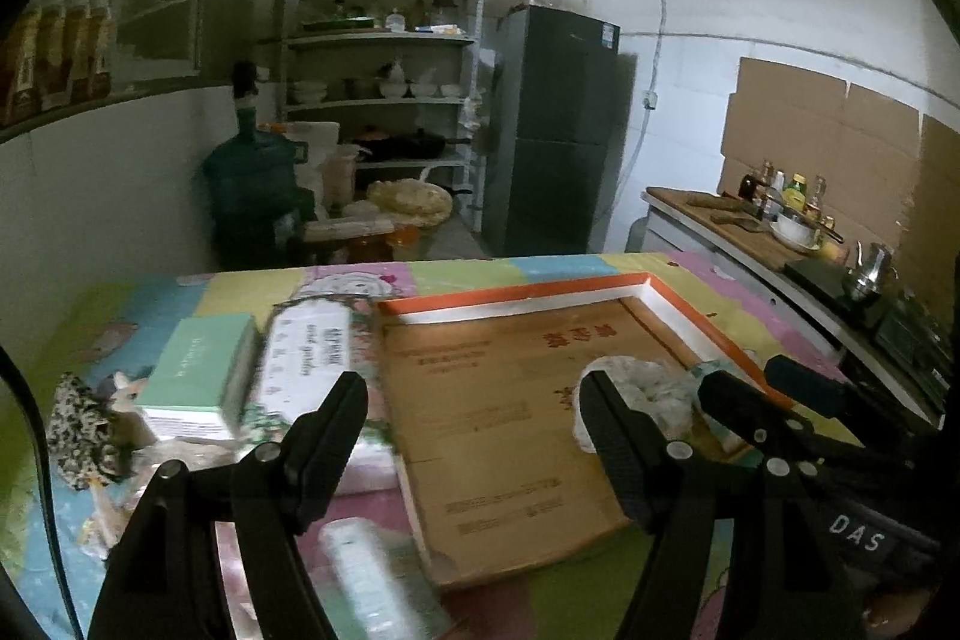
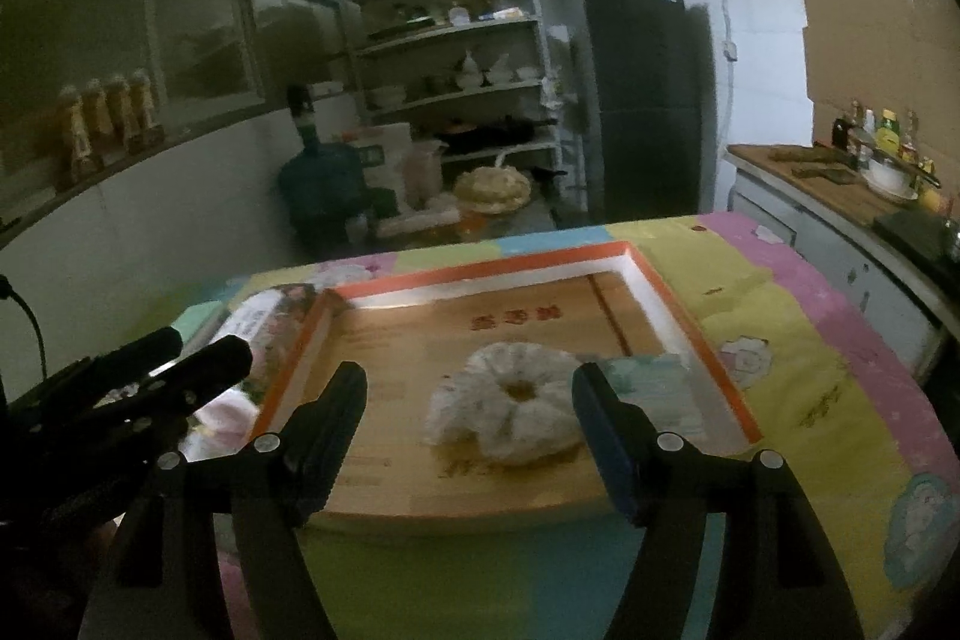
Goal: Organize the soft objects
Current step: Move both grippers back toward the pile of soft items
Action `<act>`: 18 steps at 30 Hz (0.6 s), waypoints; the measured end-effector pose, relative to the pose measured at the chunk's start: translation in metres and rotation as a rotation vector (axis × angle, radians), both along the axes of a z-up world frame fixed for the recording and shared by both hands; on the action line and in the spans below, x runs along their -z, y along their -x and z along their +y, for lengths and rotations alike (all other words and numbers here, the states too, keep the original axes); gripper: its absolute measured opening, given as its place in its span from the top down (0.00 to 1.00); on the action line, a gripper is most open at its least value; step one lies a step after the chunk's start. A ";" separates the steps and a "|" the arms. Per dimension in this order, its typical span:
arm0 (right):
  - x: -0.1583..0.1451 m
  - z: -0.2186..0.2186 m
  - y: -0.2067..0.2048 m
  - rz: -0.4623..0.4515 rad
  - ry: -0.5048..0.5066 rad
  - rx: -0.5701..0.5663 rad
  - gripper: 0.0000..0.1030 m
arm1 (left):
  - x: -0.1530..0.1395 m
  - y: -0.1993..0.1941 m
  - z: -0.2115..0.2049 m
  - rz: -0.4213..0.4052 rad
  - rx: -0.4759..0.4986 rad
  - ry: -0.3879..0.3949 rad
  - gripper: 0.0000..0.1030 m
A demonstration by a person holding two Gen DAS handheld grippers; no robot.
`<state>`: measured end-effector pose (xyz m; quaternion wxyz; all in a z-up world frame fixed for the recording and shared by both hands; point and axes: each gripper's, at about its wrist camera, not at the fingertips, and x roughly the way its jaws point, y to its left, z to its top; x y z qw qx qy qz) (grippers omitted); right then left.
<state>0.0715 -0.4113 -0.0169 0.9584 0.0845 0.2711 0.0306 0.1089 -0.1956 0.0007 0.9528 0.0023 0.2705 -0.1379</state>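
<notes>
We see one puffy white scrunchie [image 2: 515, 409], ring-shaped and crinkled, lying in one shallow cardboard tray [image 2: 690, 313] with an orange rim. Our right gripper [image 2: 471, 415] and left gripper [image 1: 474, 427] gape, grasping nothing.

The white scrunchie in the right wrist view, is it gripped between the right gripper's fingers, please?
No, the white scrunchie lies loose on the floor of the orange-rimmed box, with the open right gripper clear of it.

A crinkled white cloth scrunchie [image 2: 510, 415] lies on matt brown cardboard lining the tray [image 2: 690, 316]. The tabletop [image 2: 798, 358] wears smooth printed cloth. Each claw [image 2: 471, 415] is matt black plastic.
</notes>
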 end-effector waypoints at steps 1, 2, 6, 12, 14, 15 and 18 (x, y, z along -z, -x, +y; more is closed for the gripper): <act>-0.001 0.003 0.000 -0.004 -0.001 -0.003 0.29 | 0.000 0.001 0.003 -0.002 -0.005 -0.001 0.29; -0.002 0.008 0.001 -0.011 -0.004 -0.010 0.29 | 0.000 0.002 0.007 -0.005 -0.013 -0.003 0.29; -0.007 0.025 0.002 -0.024 -0.009 -0.034 0.29 | -0.003 0.004 0.026 -0.014 -0.039 -0.003 0.29; -0.009 0.048 0.000 -0.029 -0.002 -0.074 0.29 | -0.004 0.007 0.051 -0.017 -0.076 -0.004 0.29; -0.010 0.056 0.000 -0.031 0.000 -0.086 0.29 | -0.004 0.009 0.058 -0.018 -0.085 -0.006 0.29; -0.011 0.060 0.000 -0.031 0.002 -0.092 0.29 | -0.004 0.009 0.062 -0.018 -0.089 -0.005 0.29; -0.012 0.071 0.000 -0.033 0.008 -0.107 0.29 | -0.005 0.011 0.075 -0.021 -0.102 -0.003 0.29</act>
